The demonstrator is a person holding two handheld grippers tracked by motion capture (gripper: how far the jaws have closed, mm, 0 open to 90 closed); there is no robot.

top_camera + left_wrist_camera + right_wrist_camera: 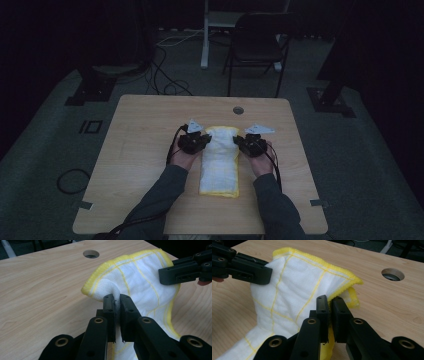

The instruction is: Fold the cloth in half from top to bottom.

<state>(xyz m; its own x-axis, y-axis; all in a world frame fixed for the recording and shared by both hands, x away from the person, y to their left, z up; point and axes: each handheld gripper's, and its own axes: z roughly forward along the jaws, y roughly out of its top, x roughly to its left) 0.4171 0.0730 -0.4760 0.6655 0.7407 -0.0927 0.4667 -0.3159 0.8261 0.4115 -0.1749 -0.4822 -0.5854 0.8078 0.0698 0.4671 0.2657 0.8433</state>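
Pinching the far end of a white cloth [219,159] with yellow edging, the left gripper [202,140] clamps its corner at nine o'clock and the right gripper [244,142] clamps the corner at three o'clock. That end is lifted off the wooden table [140,130]. The near end lies flat toward six o'clock, between the person's forearms. A round hole [238,110] sits at twelve o'clock.

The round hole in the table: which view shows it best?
The right gripper view: the hole is near and sharp, with its inner wall visible. The left gripper view shows it smaller, at the top edge; the high view shows a dim small spot beyond the cloth.
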